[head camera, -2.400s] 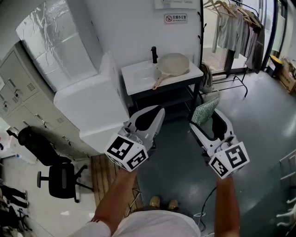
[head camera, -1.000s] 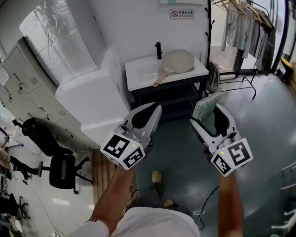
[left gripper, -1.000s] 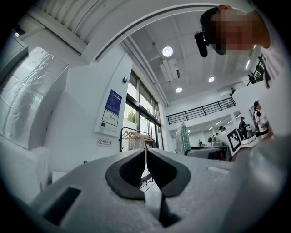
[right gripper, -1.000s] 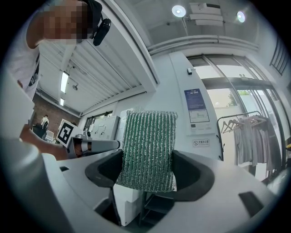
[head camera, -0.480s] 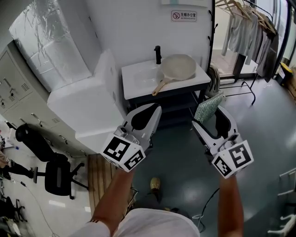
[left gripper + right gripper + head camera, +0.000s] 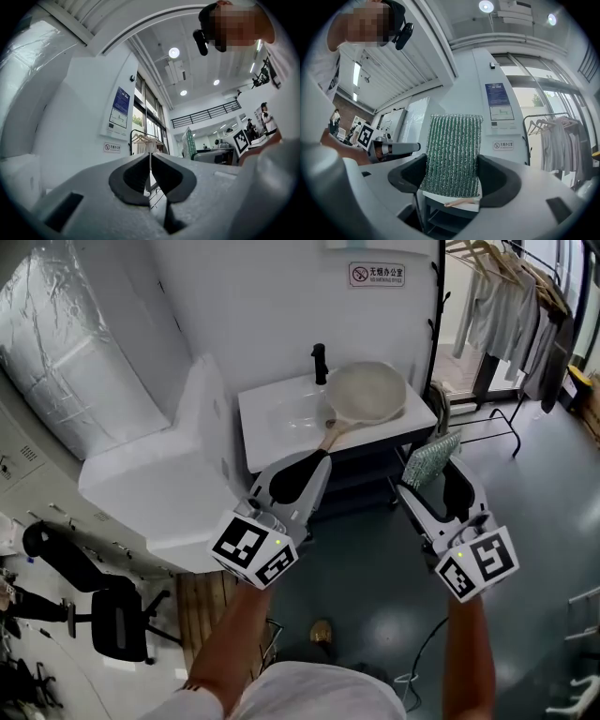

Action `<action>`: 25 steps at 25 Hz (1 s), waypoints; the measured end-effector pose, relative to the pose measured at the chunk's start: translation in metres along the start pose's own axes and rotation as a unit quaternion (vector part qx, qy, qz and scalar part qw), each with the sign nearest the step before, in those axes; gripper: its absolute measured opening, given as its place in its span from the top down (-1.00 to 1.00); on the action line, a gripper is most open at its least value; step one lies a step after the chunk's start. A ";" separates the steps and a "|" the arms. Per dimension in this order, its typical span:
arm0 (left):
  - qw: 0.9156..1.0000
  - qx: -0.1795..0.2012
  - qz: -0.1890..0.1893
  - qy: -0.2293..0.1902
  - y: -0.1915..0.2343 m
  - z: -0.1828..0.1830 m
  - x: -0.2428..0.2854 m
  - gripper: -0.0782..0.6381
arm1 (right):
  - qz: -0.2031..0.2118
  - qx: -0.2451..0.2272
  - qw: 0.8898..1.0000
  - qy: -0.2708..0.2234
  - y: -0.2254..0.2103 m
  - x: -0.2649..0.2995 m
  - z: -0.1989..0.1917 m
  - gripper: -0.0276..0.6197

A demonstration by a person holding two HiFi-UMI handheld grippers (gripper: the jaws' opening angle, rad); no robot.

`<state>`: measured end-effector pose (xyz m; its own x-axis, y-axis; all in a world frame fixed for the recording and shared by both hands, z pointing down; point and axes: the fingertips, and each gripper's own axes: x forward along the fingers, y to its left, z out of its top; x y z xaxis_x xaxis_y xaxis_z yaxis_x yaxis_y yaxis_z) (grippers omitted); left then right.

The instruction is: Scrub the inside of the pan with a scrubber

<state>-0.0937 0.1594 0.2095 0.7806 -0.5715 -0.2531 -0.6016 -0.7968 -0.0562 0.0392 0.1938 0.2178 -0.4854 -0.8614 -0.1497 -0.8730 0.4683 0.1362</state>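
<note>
1. The pan (image 6: 367, 390) lies on the right part of a white sink counter (image 6: 267, 418), beside a black tap (image 6: 320, 362). Its round pale bowl sits toward the back right, and its wooden handle (image 6: 330, 439) runs forward and to the left, so the long axis is diagonal
2. The scrubber (image 6: 452, 154), a green ribbed pad, stands upright in the right gripper view, its long axis running out along the jaws. From the head view it sticks out past the jaw tips toward the counter's front right corner, well short of the pan
3. The right gripper (image 6: 452, 176) is clamped on the scrubber's lower part, one pad on each side
4. The left gripper (image 6: 150, 161) has its jaws closed together with nothing between them
5. Both forearms reach forward, the grippers side by side and apart, pointing at the counter with their marker cubes toward the head camera
6. The left gripper's tip overlaps the handle's near end in the head view. The scrubber blocks most of the counter in the right gripper view
</note>
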 end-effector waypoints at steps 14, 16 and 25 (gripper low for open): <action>1.000 -0.008 -0.015 0.004 0.087 -0.022 0.050 0.71 | -0.013 -0.002 1.000 0.020 -0.037 0.087 -0.027 -0.15; 1.000 -0.012 -0.012 0.005 0.095 -0.027 0.055 0.71 | -0.012 -0.003 1.000 0.021 -0.042 0.096 -0.030 -0.15; 1.000 -0.008 0.004 0.016 0.121 -0.054 0.104 0.71 | 0.006 -0.003 1.000 0.020 -0.093 0.128 -0.050 -0.15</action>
<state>-0.0763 -0.0072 0.2285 0.7812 -0.5836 -0.2218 -0.6050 -0.7953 -0.0382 0.0607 0.0299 0.2349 -0.4934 -0.8630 -0.1085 -0.8668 0.4776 0.1432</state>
